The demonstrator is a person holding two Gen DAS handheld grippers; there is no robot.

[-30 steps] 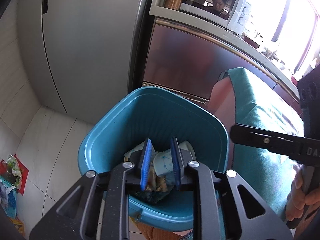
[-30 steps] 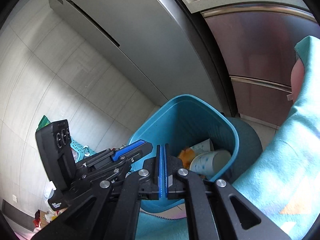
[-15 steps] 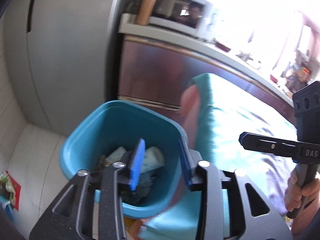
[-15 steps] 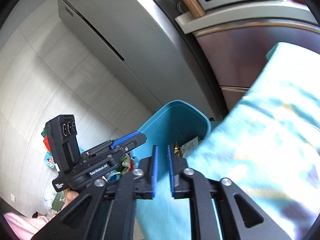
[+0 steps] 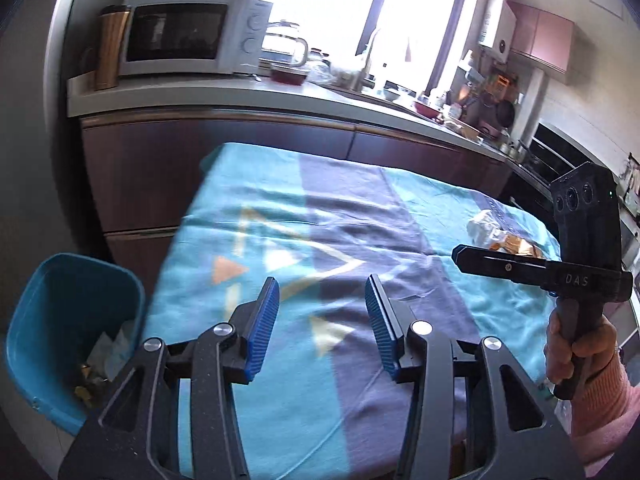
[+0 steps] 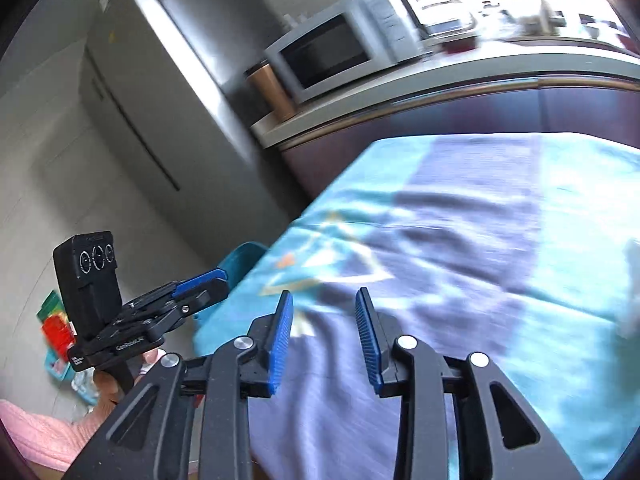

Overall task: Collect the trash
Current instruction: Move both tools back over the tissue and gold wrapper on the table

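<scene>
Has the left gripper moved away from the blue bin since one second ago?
Yes. The left gripper, jaws just opening and empty, swung right from above the bin to over the table.

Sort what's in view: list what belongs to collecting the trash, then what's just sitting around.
Job:
- blue bin, trash inside
- crumpled wrappers on the tablecloth
- left gripper, open, empty
- right gripper, open, empty

Lying about:
- microwave
- copper tumbler
- fridge

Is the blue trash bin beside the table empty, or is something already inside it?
Not empty. In the left wrist view the blue trash bin stands upright on the floor beside the table, with crumpled paper and wrappers at its bottom.
</scene>
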